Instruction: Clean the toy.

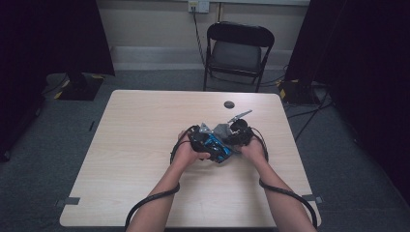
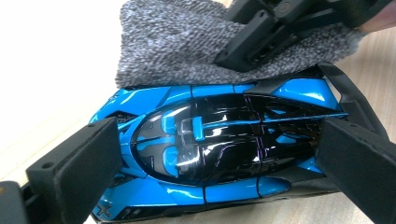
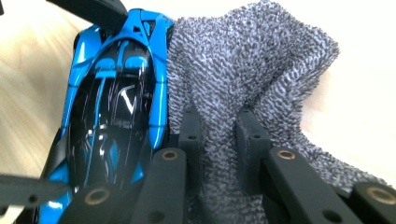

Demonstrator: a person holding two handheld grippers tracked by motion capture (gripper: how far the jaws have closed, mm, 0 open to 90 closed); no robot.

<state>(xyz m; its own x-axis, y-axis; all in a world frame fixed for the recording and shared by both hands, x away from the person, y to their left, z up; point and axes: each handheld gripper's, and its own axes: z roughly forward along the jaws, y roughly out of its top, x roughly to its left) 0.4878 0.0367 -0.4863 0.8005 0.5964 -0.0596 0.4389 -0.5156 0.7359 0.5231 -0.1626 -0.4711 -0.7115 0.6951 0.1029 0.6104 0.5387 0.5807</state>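
Two grippers meet a little right of the middle of the surface (image 1: 145, 145) in the high view, nearer its front edge than its back edge. The left gripper (image 1: 199, 140) and the right gripper (image 1: 239, 133) face each other, with the blue toy car (image 1: 216, 147) between the two hands and a grey cloth (image 1: 221, 129) bunched just behind it. A small dark round disc (image 1: 229, 104) lies apart from them toward the back edge, and a folding chair (image 1: 238, 48) stands on the floor beyond that edge.

In the left gripper view, the left gripper's fingers (image 2: 79, 163) stand wide, one at the nose and one at the tail of the blue toy car (image 2: 219, 149), closing on it lengthwise and touching or very near both ends. The car sits on its wheels on the pale wood. The grey cloth (image 2: 177, 42) lies against the car's far side, and the right gripper (image 2: 271, 37) presses down into it from the upper right.

In the right gripper view, the right gripper's fingers (image 3: 191, 135) are narrow, pinching a fold of the grey cloth (image 3: 252, 65) between them. The cloth rests against the flank of the blue toy car (image 3: 116, 102), which runs along the left of this view.
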